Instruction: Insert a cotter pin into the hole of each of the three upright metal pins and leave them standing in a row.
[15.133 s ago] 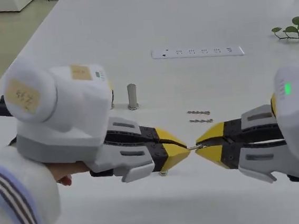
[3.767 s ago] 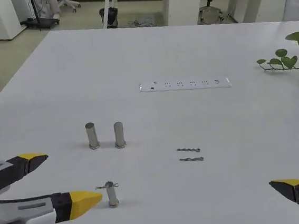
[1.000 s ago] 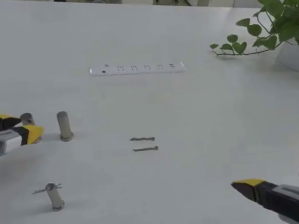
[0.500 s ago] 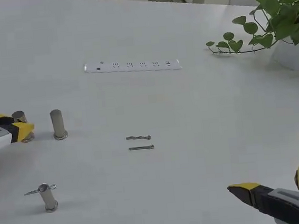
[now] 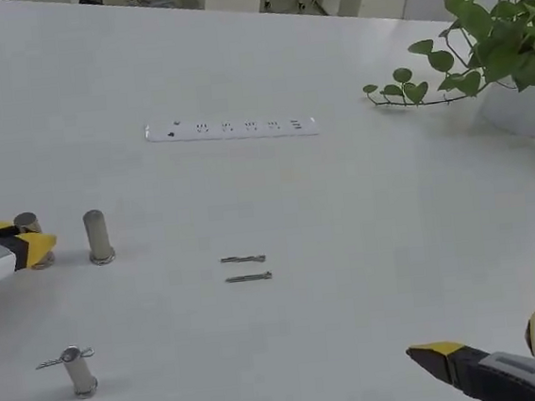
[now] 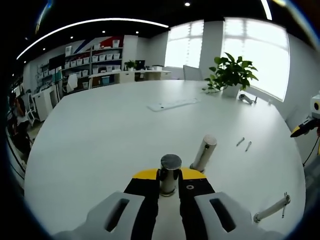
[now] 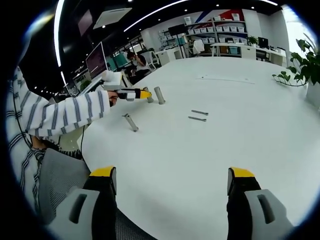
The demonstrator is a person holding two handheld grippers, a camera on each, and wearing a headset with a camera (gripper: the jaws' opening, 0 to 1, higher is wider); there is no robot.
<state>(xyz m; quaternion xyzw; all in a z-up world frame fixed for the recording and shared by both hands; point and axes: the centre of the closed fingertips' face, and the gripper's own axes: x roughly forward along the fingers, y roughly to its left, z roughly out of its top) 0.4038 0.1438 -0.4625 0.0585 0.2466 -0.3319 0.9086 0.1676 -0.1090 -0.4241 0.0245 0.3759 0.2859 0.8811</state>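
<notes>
Three upright metal pins stand on the white table. The far-left pin [image 5: 28, 223] [image 6: 170, 174] sits between the jaws of my left gripper [image 5: 20, 236] [image 6: 170, 186], which is shut on it. A second bare pin [image 5: 97, 236] [image 6: 204, 151] stands just right of it. Nearer to me, the third pin [image 5: 75, 369] [image 6: 272, 209] carries a cotter pin through its top. Two loose cotter pins [image 5: 246, 268] [image 7: 199, 115] lie side by side mid-table. My right gripper [image 7: 172, 177] is open and holds nothing, low at the near right; one fingertip [image 5: 432, 352] shows in the head view.
A white power strip [image 5: 232, 128] lies across the far middle. A potted plant [image 5: 501, 21] stands at the far right. In the right gripper view a striped sleeve [image 7: 65, 115] reaches over the table's left edge, with a grey chair [image 7: 55, 185] below.
The left gripper has left the near pin, which now carries a cotter pin, and taken hold of the far-left pin. Over the last second mainly the head camera has shifted.
</notes>
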